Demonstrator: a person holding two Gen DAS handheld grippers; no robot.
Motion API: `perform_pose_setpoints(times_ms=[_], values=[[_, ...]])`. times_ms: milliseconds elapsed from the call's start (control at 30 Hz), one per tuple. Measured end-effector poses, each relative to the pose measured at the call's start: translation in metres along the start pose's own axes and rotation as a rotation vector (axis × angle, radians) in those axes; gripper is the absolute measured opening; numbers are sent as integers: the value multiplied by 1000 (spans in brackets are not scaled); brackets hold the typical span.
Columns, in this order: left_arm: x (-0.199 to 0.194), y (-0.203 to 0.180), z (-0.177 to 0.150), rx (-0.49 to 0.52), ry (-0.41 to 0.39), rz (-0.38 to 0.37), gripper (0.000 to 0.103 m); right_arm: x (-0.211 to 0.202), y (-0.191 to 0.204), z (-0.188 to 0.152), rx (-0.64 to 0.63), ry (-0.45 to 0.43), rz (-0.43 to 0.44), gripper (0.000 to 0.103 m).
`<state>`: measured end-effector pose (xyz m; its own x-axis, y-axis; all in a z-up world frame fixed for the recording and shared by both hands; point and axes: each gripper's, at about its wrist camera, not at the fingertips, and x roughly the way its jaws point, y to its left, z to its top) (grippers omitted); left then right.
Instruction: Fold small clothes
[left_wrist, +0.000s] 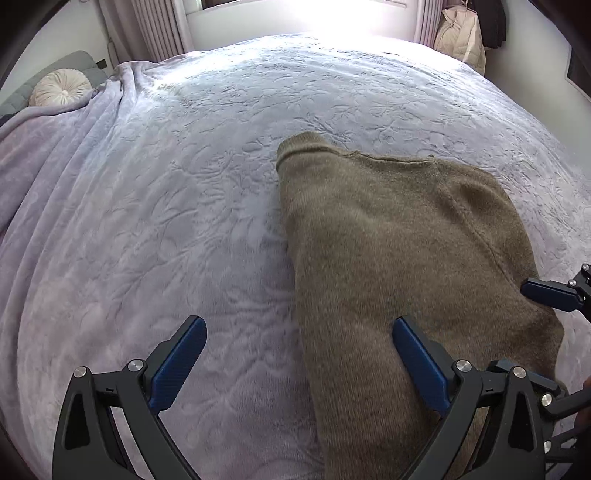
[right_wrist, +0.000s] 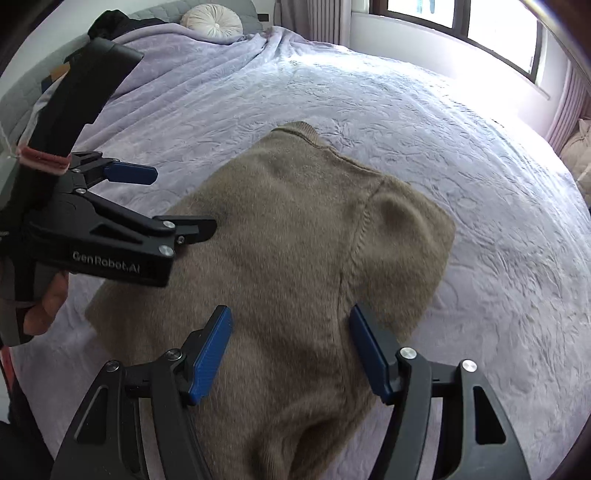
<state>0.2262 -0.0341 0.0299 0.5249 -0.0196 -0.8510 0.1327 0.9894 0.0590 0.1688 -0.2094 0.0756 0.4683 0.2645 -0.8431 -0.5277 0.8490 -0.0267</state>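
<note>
Both claws spread, empty, over the sweater

My left claw (left_wrist: 299, 354) and right claw (right_wrist: 291, 347) hover above the brown sweater (right_wrist: 295, 236) lying on the bed (right_wrist: 480, 184); soft, limp knit, I'd pinch an edge.

Two wrist cameras, close above a bed

Each looks forward and down between its own blue-padded fingers; both share the brown knitted sweater (left_wrist: 388, 236) (right_wrist: 295, 240) on the lilac embossed bedspread (left_wrist: 184, 184) (right_wrist: 480, 184).
</note>
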Motion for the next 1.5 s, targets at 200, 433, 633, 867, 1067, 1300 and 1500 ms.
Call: perform_pose_setpoints(times_ms=[200, 433, 633, 867, 1067, 1300, 1500], values=[[-37, 1, -15, -4, -51, -32, 102, -30, 12, -23, -13, -8, -82, 70], [-29, -2, -35, -1, -13, -43, 102, -38, 39, -36, -52, -34, 7, 70], [-8, -7, -48, 10, 31, -51, 103, -5, 21, -49, 54, 17, 33, 70], [-18, -4, -49, -22, 31, -53, 103, -10, 24, -44, 73, 44, 2, 70], [-61, -8, -55, -17, -48, -32, 103, -44, 37, -40, 116, 32, -117, 71], [-94, -9, -66, -53, -94, -68, 103, -76, 48, -51, 187, 6, -218, 75], [-105, -24, -91, -31, -59, -78, 103, -89, 59, -61, 235, 1, -248, 78]])
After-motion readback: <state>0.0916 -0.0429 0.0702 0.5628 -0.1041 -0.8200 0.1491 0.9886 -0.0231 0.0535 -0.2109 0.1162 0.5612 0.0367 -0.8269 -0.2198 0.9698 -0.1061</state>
